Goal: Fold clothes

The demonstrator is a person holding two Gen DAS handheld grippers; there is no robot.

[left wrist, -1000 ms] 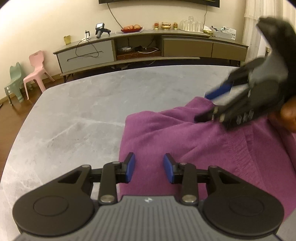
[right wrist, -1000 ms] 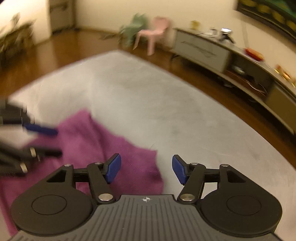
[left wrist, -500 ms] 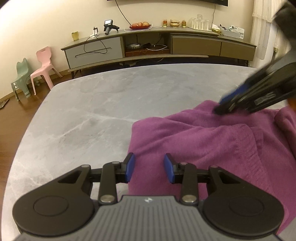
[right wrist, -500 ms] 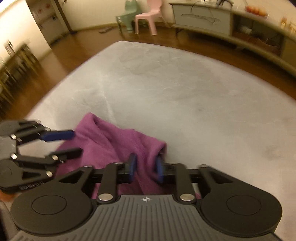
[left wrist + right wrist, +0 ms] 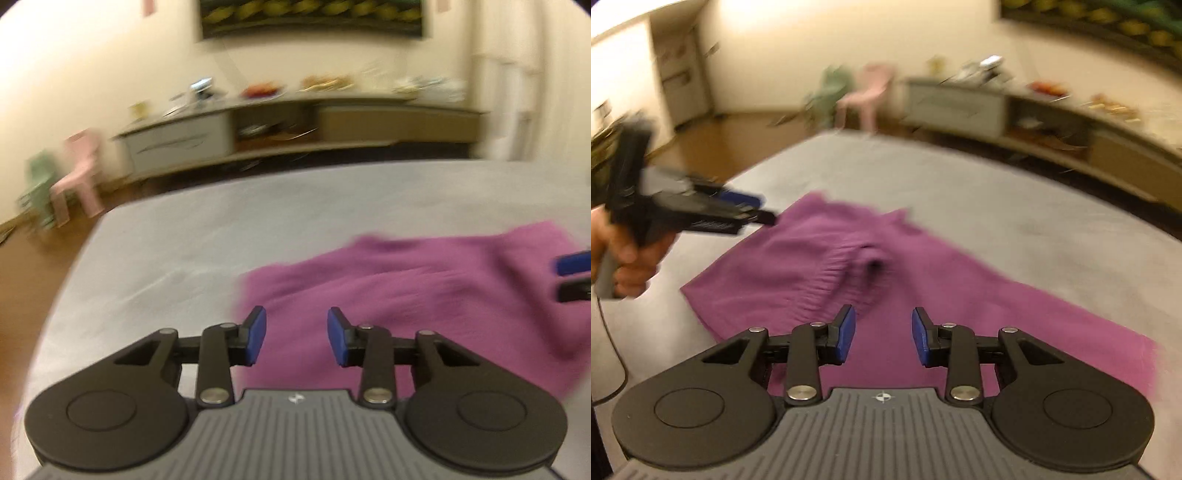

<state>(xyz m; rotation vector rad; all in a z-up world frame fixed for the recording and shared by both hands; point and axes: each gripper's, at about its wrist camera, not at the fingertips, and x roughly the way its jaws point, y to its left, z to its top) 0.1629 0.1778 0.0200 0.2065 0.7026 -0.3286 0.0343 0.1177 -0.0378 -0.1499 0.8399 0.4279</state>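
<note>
A purple garment (image 5: 406, 288) (image 5: 831, 266) lies spread on the grey marble table (image 5: 207, 236) (image 5: 1015, 214), with a ribbed band and a dark opening near its middle in the right wrist view. My left gripper (image 5: 296, 336) is open above the garment's left edge, nothing between its blue pads; it also shows at the left of the right wrist view (image 5: 753, 208), held by a hand (image 5: 624, 258). My right gripper (image 5: 882, 335) is open above the garment, nothing in it; its fingertips (image 5: 574, 263) enter the left wrist view at the right edge. Both views are motion-blurred.
A long low sideboard (image 5: 295, 129) with dishes and small items stands along the far wall. A pink chair (image 5: 79, 173) and a green chair (image 5: 38, 192) stand on the wooden floor to the left. Bare table surface lies beyond and left of the garment.
The right gripper, shut on a garment fold half a second ago, has opened and pulled back above the cloth. Both grippers have risen and moved; the garment now lies flatter.
</note>
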